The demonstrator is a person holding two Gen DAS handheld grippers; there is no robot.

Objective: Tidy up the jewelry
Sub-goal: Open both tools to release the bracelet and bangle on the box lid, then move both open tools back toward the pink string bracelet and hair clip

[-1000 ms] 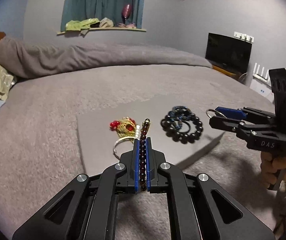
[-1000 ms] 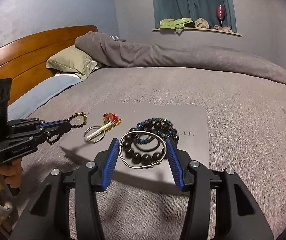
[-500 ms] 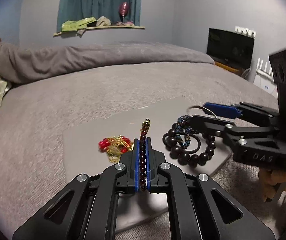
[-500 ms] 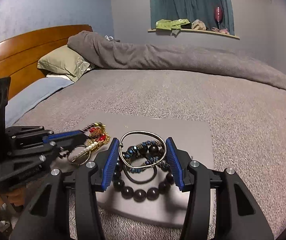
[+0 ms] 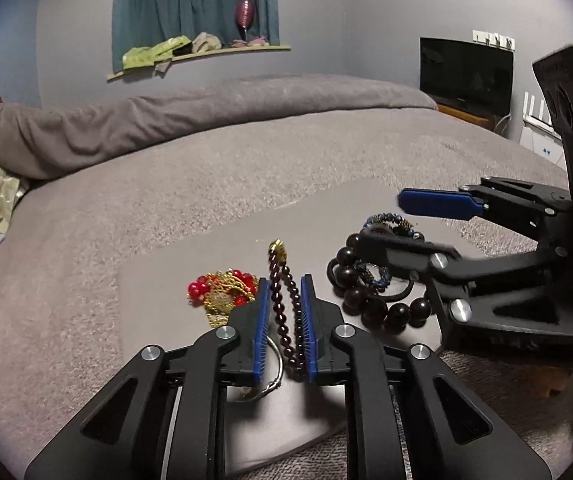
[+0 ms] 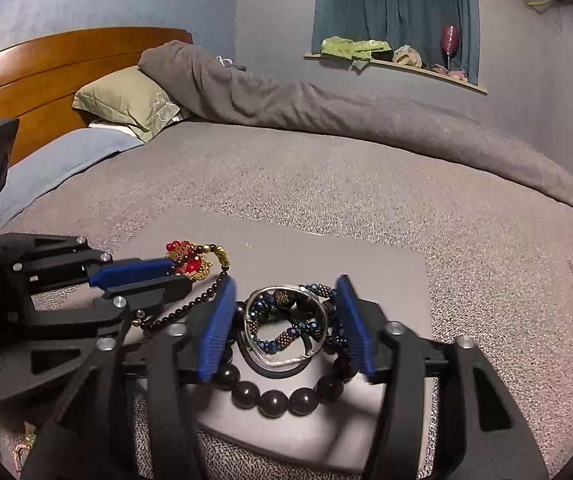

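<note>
A grey mat (image 5: 190,364) (image 6: 326,252) lies on the bed with jewelry on it. My left gripper (image 5: 283,285) is open, and the dark red bead bracelet (image 5: 286,312) (image 6: 190,308) hangs loose between its pads over the mat. A red and gold piece (image 5: 222,292) (image 6: 188,258) lies to its left, and a silver bangle (image 5: 274,364) lies beneath it. My right gripper (image 6: 286,300) is open around a silver wire bangle (image 6: 282,328), low over a large black bead bracelet (image 6: 274,400) (image 5: 370,300) and a blue bead bracelet (image 6: 286,336).
The mat sits on a grey bedspread (image 5: 166,200). A rolled grey duvet (image 6: 326,108) and green pillow (image 6: 126,100) lie at the far side by a wooden headboard (image 6: 46,64). A TV (image 5: 466,72) stands at the right.
Both grippers have moved down and forward to the mat. The left jaws have opened and let the dark red bracelet go slack. The right jaws have widened around the silver bangle.
</note>
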